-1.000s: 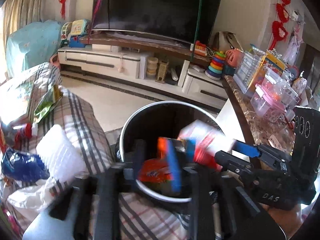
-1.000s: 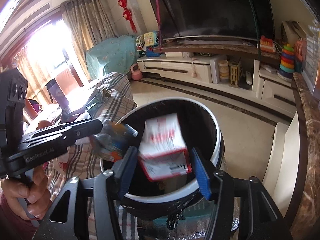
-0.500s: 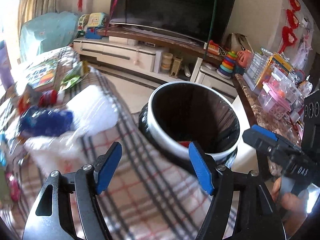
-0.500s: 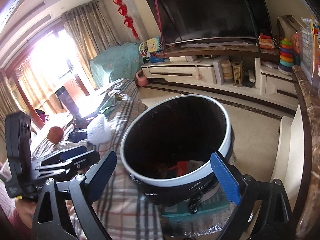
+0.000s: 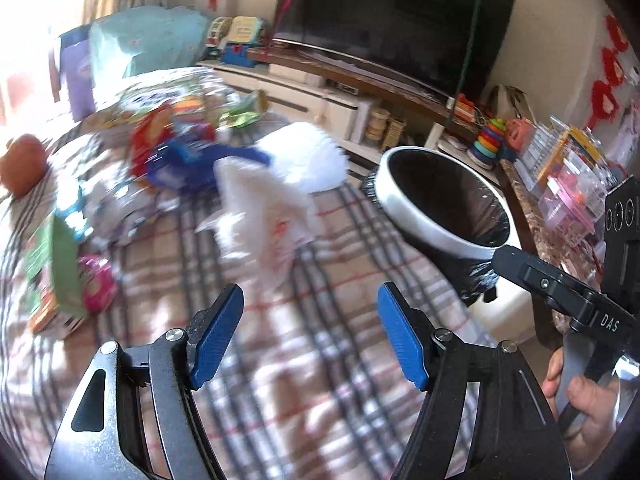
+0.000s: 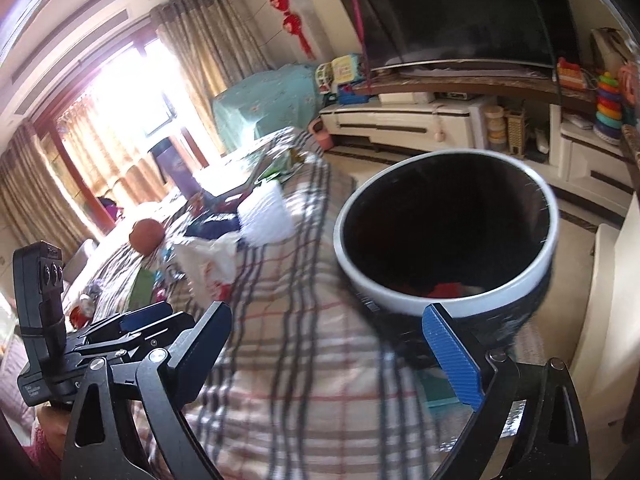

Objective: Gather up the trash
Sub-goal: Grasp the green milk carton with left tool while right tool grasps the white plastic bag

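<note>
A black trash bin with a white rim stands beside the plaid-covered surface; red trash lies inside it. Trash lies on the plaid: a crumpled white bag, a white foam piece, blue wrappers, a green box, a pink item. My left gripper is open and empty over the plaid, short of the white bag. My right gripper is open and empty, by the bin's near rim.
An orange ball sits at the far left. A TV on a long cabinet lines the back wall. A counter with toy boxes runs on the right. Floor lies beyond the bin.
A second ago each gripper held a package over the bin; both opened and the packages fell in. Both grippers have since swung left, away from the bin, toward the littered plaid.
</note>
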